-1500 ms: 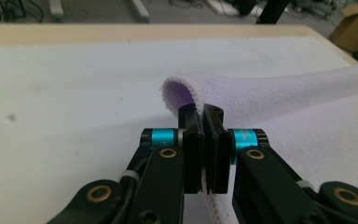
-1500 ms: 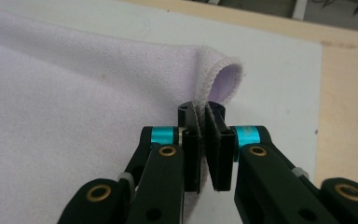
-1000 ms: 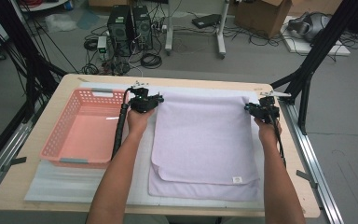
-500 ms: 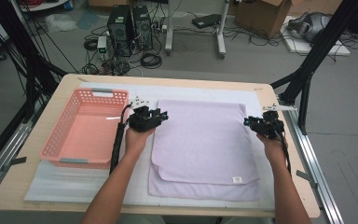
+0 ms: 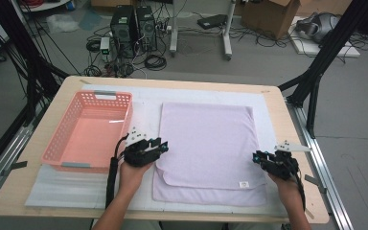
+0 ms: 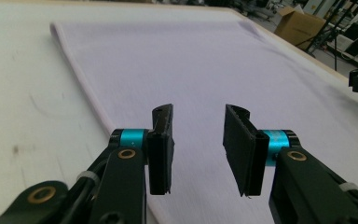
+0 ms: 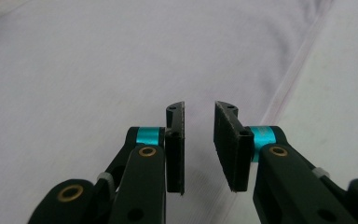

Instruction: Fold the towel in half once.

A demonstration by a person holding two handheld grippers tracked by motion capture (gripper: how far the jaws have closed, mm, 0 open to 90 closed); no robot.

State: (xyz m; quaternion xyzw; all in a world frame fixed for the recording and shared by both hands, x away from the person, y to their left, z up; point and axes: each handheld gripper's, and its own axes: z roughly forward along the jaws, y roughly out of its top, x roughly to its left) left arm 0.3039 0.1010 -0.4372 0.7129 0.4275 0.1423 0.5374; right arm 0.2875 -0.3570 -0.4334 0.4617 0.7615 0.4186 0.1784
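High view: pink basket (image 5: 87, 132) beside left gripper (image 5: 159, 147); both grippers narrow, empty, right gripper (image 5: 258, 157) at towel (image 5: 206, 143) edge

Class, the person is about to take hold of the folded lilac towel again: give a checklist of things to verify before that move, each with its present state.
1. Left tongs open, nothing between the pads: ok.
2. Right tongs open, nothing between them: ok.
3. Left tongs at the towel's left edge: ok.
4. Right tongs at the towel's right edge: ok.
5. Towel lies flat, folded, with nothing on it: ok.
6. Pink basket empty: ok.
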